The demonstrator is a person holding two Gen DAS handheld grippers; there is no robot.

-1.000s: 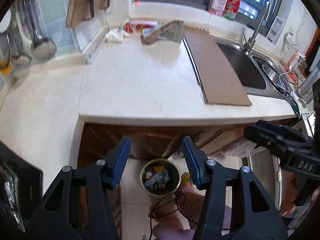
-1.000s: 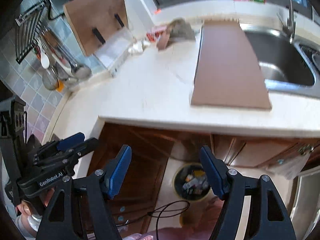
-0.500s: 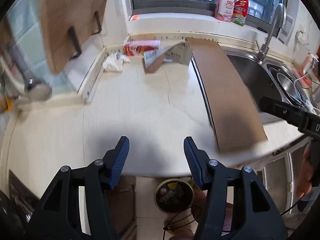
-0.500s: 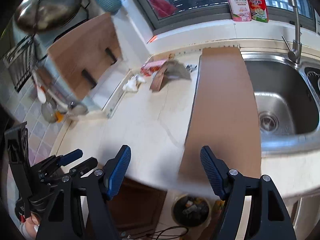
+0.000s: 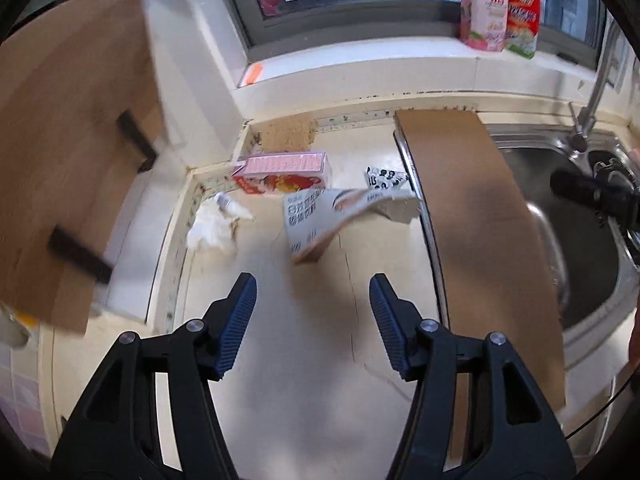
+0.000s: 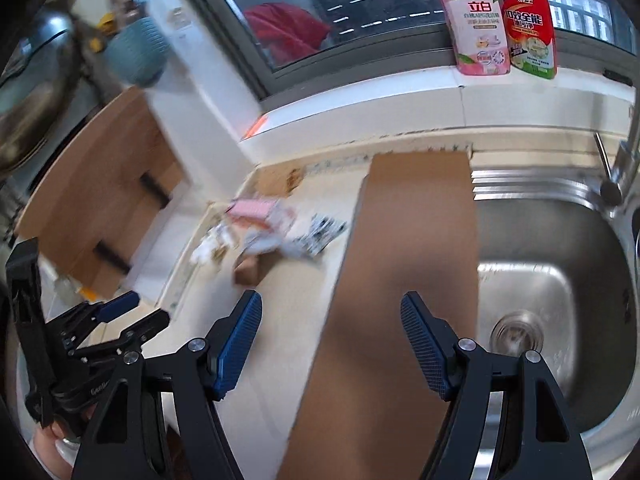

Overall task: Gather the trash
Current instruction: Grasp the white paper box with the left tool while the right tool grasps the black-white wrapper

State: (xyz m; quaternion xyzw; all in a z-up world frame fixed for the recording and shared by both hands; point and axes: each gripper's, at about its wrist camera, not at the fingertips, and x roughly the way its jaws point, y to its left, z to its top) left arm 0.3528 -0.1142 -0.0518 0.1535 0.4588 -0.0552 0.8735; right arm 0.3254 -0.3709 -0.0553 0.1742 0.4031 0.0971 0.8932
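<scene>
Your left tongs [image 5: 312,280] hang over the bare cream desk [image 5: 304,360] with the jaws apart and opening; nothing lies between them. Your right tongs [image 6: 331,300] stand wide too, empty, over the near end of the brown board [image 6: 400,280], which lies along the left rim of the sink [image 6: 560,280].

The trash sits at the back left corner of the desk, well ahead of both tongs. A pink and red box [image 5: 284,172] lies flat by the back edge. Just in front of it is a torn carton [image 5: 320,216], printed white outside and brown inside, bent open and tilted. You cannot tell whether either one holds anything. To the left of the carton is a crumpled white tissue [image 5: 212,228] with a small white tube [image 5: 230,204] beside it. A printed black and white wrapper [image 5: 384,178] lies between the box and the board, close to the board's edge.

The sink basin shows only its drain [image 6: 518,332]. On the sill behind stand a pink pouch [image 6: 476,20] and a red spray bottle [image 6: 528,20], side by side and upright.
</scene>
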